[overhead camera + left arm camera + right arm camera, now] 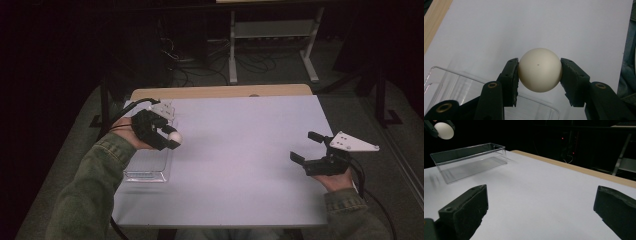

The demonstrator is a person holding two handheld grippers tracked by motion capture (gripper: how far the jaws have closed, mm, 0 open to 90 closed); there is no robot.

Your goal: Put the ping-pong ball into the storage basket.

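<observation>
A cream-white ball [540, 70] is pinched between the two black jaws of my left gripper [173, 138], which is shut on it. In the high view the ball [175, 136] hangs above the right long edge of a clear plastic box [147, 172] at the table's left side. From the right gripper view the ball [444, 130] shows at top left, well above the clear box [469, 161]. My right gripper [307, 146] is held near the table's right edge, open, jaws wide apart with nothing between them.
The white tabletop [240, 160] has a wooden strip [220, 91] along its far edge. A metal frame [272, 30] and cables lie on the dark floor beyond the table.
</observation>
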